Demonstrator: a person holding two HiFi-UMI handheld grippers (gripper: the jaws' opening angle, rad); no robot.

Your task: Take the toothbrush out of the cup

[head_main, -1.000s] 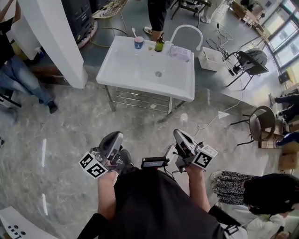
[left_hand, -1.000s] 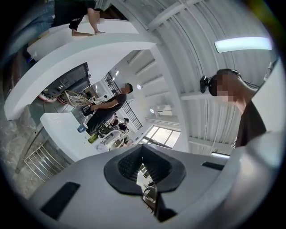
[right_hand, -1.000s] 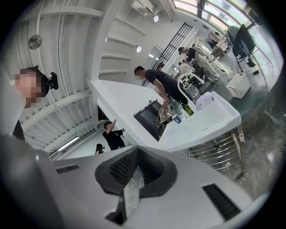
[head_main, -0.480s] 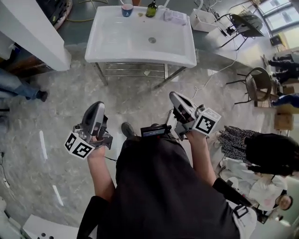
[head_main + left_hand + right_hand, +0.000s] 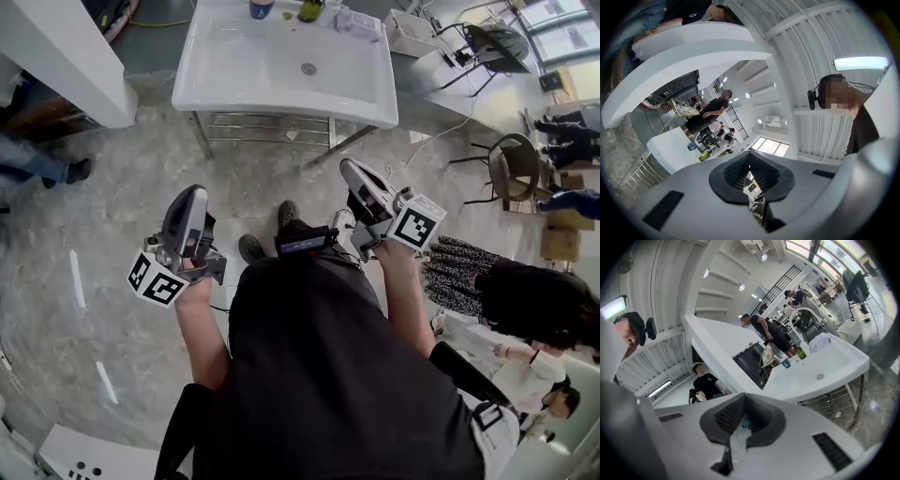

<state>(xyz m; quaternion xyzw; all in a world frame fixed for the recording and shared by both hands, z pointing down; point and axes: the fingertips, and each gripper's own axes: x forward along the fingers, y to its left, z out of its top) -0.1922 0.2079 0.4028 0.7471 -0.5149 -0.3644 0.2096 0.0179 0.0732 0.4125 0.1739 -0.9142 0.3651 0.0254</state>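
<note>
1. Both grippers are closed, with nothing between the jaws. The left gripper (image 5: 193, 191) and the right gripper (image 5: 348, 167) are held low in front of the person, over the floor (image 5: 112, 216).
2. Well ahead of them stands a white washbasin (image 5: 281, 94). The blue cup (image 5: 261, 7) sits at its far edge, left of the middle, just beside a green bottle (image 5: 310, 9).
3. The right gripper view shows a pale toothbrush (image 5: 778, 358) sticking up out of the cup, too small to judge its lean.
4. The cup lies straight ahead, roughly between the two grippers, and neither looks clearly nearer. The basin's whole depth must still be crossed. The handle seems roughly upright, so a gripper would likely open, close on it above the rim and lift upward.
</note>
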